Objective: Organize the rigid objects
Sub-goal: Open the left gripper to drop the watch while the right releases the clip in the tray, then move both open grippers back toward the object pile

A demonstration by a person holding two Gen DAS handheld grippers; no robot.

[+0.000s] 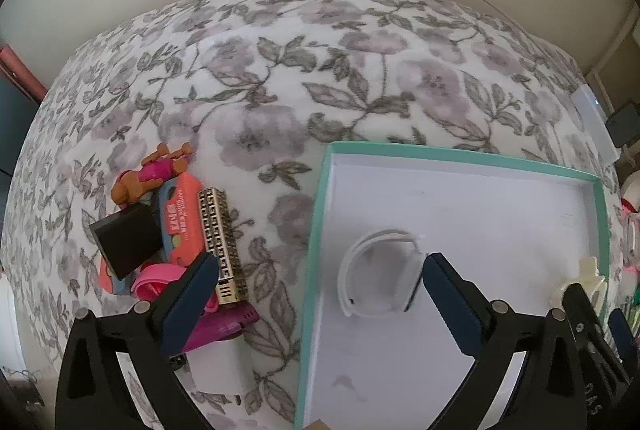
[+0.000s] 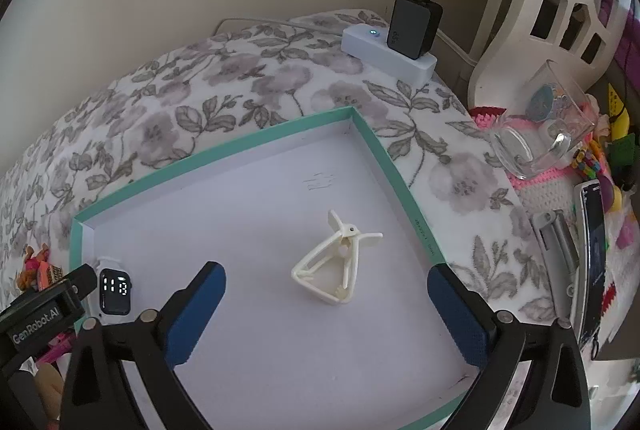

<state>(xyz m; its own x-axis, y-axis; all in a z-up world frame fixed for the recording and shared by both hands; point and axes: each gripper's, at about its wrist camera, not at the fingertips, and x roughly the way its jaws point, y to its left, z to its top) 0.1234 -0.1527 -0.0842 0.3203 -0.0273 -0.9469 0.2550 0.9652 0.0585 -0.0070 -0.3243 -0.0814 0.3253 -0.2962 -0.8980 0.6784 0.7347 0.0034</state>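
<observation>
Left view: my left tongs (image 1: 320,294) stand wide and empty, straddling the tray's (image 1: 320,230) left wall; the white watch (image 1: 380,274) lies inside by the right-hand finger, while the toy pile (image 1: 176,230) waits just outside by the other finger, gold bar (image 1: 222,242) running lengthwise away from me. Right view: my right tongs (image 2: 326,310) are wide and empty, the cream clip (image 2: 336,262) lying between and just ahead, so the left hand sits nearer the pile.

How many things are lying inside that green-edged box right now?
2: a white smartwatch near the box's left wall, and a cream plastic clip toward its right side. The near corners are partly hidden.
</observation>
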